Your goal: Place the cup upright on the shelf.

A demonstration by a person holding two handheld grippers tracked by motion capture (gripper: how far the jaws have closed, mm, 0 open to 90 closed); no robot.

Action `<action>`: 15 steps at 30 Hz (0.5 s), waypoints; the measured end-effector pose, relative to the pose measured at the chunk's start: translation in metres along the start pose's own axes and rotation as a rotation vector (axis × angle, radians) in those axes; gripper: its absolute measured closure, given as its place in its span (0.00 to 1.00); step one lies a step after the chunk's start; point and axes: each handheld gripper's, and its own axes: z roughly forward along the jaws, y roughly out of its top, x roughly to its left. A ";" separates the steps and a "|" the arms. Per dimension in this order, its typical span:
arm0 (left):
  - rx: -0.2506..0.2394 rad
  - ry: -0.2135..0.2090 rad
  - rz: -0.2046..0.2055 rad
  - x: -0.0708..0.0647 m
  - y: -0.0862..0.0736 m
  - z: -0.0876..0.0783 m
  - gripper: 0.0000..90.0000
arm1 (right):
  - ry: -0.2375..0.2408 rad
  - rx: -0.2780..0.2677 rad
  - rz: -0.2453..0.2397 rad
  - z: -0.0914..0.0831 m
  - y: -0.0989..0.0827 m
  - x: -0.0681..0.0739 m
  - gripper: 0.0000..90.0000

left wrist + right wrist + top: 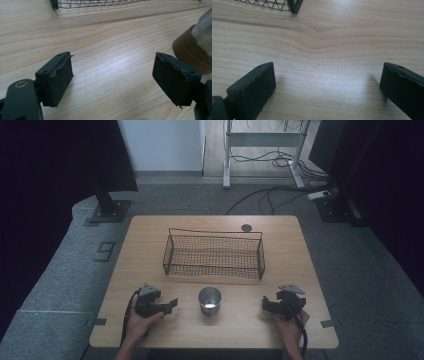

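Both hands sit low at my edge of the table (pixel 150 227), each holding a claw. My left claw (pixel 169 306) is released, jaws spread wide, nothing between them but bare wood. My right claw (pixel 267 305) is likewise released and empty, resting on the tabletop.

Metal cup (pixel 209 300) stands upright between the two claws, just beside the left one and a little farther from the right. In the left gripper view it shows at the far right edge (pixel 200 35), ahead of the right-hand jaw and outside the gap. Wire basket (pixel 214 254) lies beyond the cup, ahead of both claws and apart from them, and looks empty.

Judgement: the step in hand is reaching for the cup, likely to put it in the basket. The left claw is nearer, so I would use it. To do it well: swing the claw toward its right until the cup sits centred between the jaws, keep them wide until both pads flank the wall, and close below the rim. The polished metal may slip, so squeeze firmly and lift straight up.
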 end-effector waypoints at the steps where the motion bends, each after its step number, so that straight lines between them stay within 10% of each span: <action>1: 0.003 0.000 0.003 -0.001 0.000 0.000 0.19 | 0.002 0.000 -0.003 -0.001 -0.001 0.000 0.02; 15: 0.002 0.011 0.003 -0.004 0.000 0.001 0.19 | 0.017 -0.013 -0.017 -0.006 -0.005 -0.004 0.06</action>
